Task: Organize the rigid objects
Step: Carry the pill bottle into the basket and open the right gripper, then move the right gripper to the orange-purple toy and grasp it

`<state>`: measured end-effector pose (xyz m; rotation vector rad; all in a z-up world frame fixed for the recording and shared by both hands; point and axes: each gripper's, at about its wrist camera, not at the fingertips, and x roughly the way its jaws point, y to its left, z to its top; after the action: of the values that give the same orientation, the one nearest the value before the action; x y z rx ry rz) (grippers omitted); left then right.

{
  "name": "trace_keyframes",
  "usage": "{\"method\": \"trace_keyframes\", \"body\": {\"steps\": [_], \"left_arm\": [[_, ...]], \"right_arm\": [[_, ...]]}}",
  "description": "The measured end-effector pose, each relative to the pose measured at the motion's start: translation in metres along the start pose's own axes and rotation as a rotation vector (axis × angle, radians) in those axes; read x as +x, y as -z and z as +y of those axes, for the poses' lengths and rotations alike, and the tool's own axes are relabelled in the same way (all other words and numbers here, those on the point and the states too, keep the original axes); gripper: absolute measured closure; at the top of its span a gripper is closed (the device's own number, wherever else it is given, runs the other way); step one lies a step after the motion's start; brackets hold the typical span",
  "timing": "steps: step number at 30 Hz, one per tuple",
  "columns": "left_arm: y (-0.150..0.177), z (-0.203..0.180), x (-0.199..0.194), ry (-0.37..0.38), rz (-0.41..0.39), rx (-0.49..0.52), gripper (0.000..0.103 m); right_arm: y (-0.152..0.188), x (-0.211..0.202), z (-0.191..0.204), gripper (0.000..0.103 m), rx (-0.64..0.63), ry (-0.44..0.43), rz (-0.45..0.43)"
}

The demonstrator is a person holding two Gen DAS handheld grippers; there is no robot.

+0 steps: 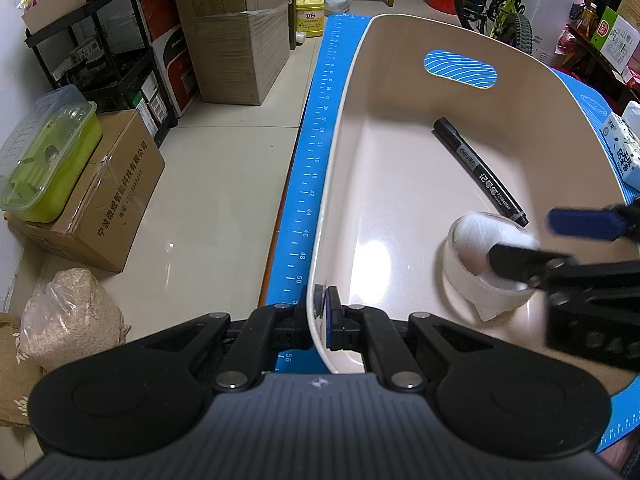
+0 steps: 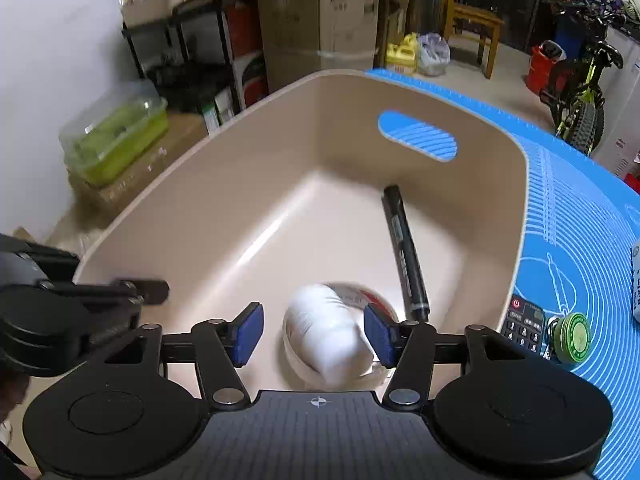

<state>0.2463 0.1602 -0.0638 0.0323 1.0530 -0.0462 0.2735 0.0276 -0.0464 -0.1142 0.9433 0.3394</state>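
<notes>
Left gripper [image 1: 321, 320] clamped the beige bin's [image 1: 344, 92] rim (marker [image 1: 478, 170], tape roll [image 1: 486, 276] inside); right gripper [image 2: 314, 334] hung apart above the tape.

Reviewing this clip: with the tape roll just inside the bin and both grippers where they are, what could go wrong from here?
1. The right gripper is open around the tape roll; pulling back, a pad might snag it.
2. The left gripper pinches the bin wall; any tug could slide the bin on the blue mat.
3. The roll sits close to the marker and may knock it.
</notes>
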Motion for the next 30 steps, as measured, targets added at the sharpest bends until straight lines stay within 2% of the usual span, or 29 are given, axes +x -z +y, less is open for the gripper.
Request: {"method": "trace_keyframes", "body": {"steps": [8,15,24,30], "left_arm": [[0.001,0.001,-0.001,-0.001,0.0,0.001,0.096],[0.001,0.0,-0.001,0.0,0.0,0.002,0.096],[0.001,0.001,-0.002,-0.002,0.001,0.003,0.096],[0.002,0.001,-0.003,-0.001,0.001,0.002,0.096]], "right_arm": [[0.004,-0.042,-0.03,0.031,0.088,0.025,-0.153],[0.02,-0.074,-0.07,0.031,0.144,0.102,-0.269],[0.053,-0.065,-0.132,0.032,0.176,0.256,-0.239],[0.075,-0.042,-0.162,0.034,0.178,0.327,-0.172]]}}
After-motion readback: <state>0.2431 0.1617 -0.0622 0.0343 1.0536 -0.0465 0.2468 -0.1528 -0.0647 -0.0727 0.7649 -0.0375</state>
